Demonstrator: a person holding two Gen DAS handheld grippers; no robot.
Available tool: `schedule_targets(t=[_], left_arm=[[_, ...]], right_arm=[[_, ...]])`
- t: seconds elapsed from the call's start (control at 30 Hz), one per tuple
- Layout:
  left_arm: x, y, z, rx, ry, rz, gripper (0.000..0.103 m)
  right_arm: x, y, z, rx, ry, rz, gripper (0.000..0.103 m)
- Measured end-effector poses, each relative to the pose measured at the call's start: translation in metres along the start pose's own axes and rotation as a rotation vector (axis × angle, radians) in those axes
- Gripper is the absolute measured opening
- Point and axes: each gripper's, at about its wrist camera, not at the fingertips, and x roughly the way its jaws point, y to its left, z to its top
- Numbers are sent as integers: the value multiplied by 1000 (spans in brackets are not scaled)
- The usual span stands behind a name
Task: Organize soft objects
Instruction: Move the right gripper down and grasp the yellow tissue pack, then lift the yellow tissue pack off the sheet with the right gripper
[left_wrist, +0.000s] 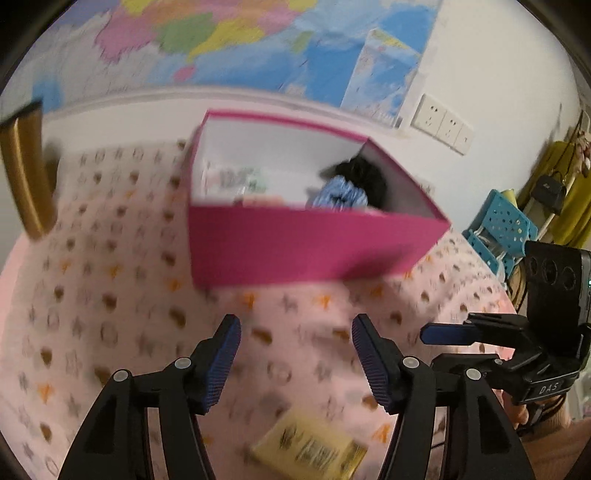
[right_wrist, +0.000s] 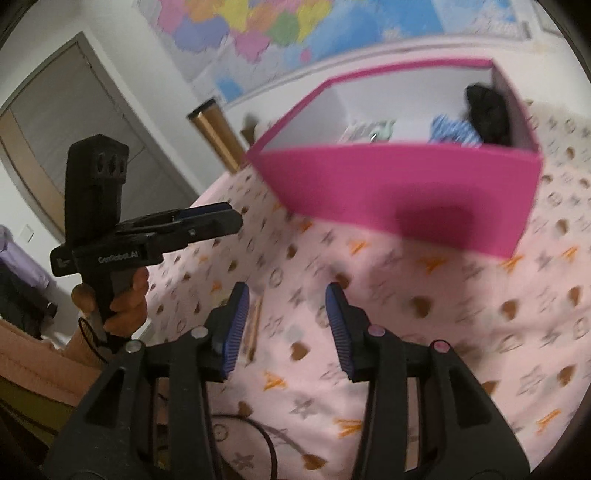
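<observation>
Your left gripper (left_wrist: 295, 362) and right gripper (right_wrist: 288, 328) both hang with jaws apart and nothing between their ribbed blue pads. "GenRobot.AI" reads on the left one's body in the right view; "DAS" on the right one's in the left view. A flat yellow packet (left_wrist: 310, 448) with blurred print lies just below your left gripper on the pink fleecy blanket (right_wrist: 424, 350). Beyond stands the open pink box (left_wrist: 295, 247), white inside, holding a blue striped cloth (left_wrist: 338, 195) and a black fuzzy thing (left_wrist: 365, 173) in its right end. A map (left_wrist: 221, 37) hangs behind.
</observation>
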Motion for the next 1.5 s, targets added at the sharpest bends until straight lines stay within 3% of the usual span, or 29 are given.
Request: schedule_targets(t=[0.37,0.57,0.73,0.9,0.97,1.13,1.23,1.5], left_arm=[[0,8,-45,-1,95,-22,60],[5,10,-59,-10,141,-35,46],[6,9,-66,-3,164,-43,40],[8,7,-65,-9,171,-51,39],[10,8,-65,-26,180,-86,39],[17,-1,-67,-34,196,-132,39],[18,-4,-66,-24,188,-117,39],[17,0,-65,-24,184,-110,39]], right_arm=[[46,22,-24,9,140,94,45],[60,22,-36,27,200,95,45],[66,24,-43,21,239,119,45],[71,26,-48,10,245,123,40],[70,23,-45,27,227,120,36],[61,13,-38,50,178,79,36],[56,9,-39,62,185,60,36],[39,22,-58,31,255,171,36]])
